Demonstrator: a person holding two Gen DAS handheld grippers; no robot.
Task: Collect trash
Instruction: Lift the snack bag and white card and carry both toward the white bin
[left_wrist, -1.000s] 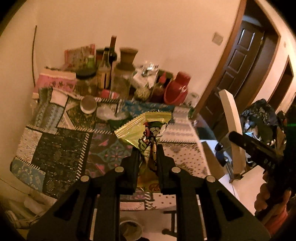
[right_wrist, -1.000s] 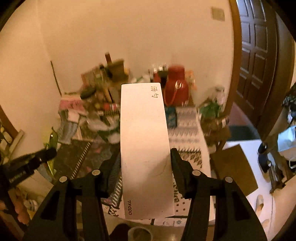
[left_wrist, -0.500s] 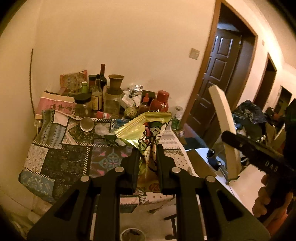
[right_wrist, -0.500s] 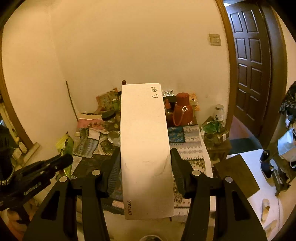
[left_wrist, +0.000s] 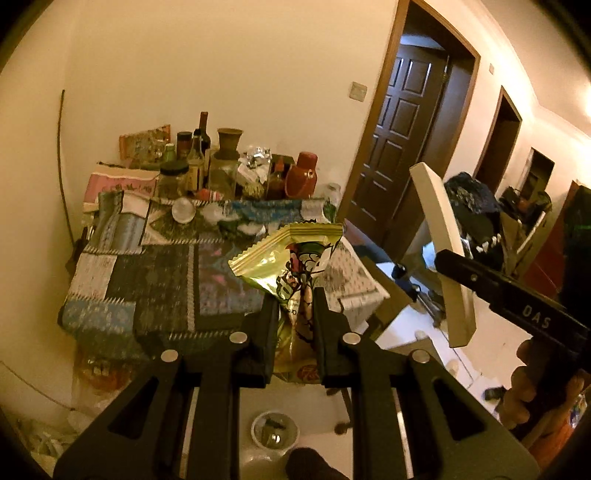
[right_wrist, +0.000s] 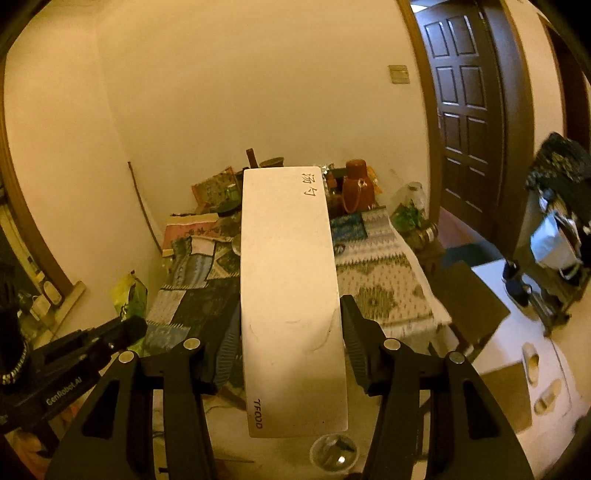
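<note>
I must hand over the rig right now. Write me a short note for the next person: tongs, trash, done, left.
Left tongs: shut on the yellow snack wrapper, held in the air in front of the table.
Right tongs: shut on the white paper sleeve, also off the table.
Done: both pieces picked up.
Left: drop both into a bin; no bin is clearly in view. Then check the clutter at the back of the table for more trash.
</note>
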